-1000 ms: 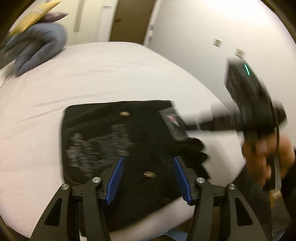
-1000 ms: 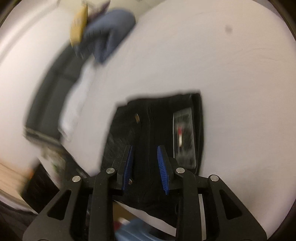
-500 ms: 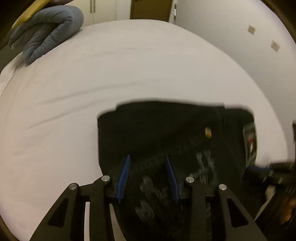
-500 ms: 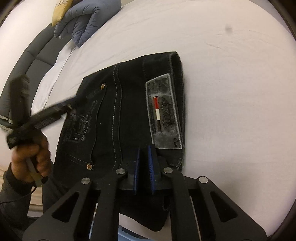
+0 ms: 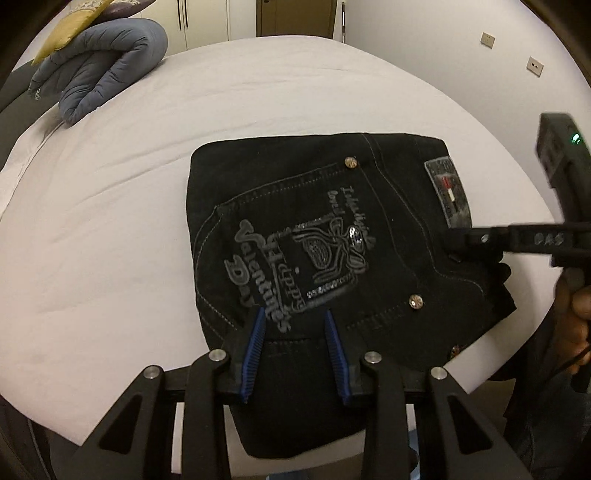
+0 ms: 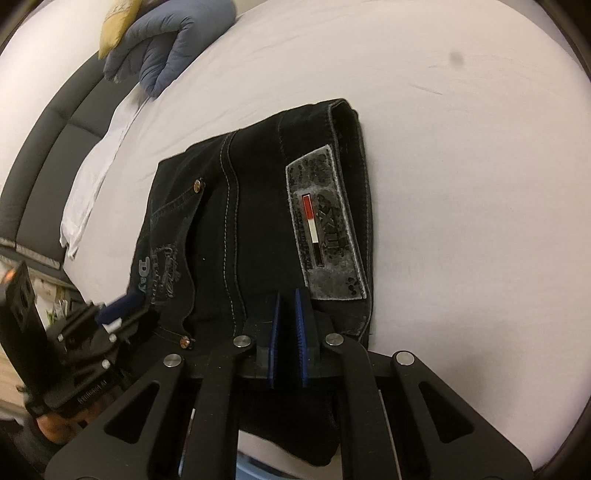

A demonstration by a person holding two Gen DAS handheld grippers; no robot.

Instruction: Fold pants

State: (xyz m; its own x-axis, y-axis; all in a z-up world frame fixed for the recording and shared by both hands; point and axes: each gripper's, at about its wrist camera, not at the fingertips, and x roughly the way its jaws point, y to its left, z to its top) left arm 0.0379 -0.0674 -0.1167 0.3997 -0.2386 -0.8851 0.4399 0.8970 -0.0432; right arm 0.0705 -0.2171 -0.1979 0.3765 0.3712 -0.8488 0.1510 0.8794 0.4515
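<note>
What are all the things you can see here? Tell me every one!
black jeans: one, black with grey pocket print, folded on the bed's near edge, part hanging over it
brand patch: one, grey with a red, white and black stripe, on the jeans' waistband
bed sheet: one, white, covering the bed
quilted blanket: one, blue-grey, rolled at the far corner
cushion: one, yellow, on the blanket
headboard: one, dark grey, along the bed's side
left gripper: black with blue pads, jaws closing around the jeans' near edge
right gripper: black with blue pads, shut on the jeans' waistband end
</note>
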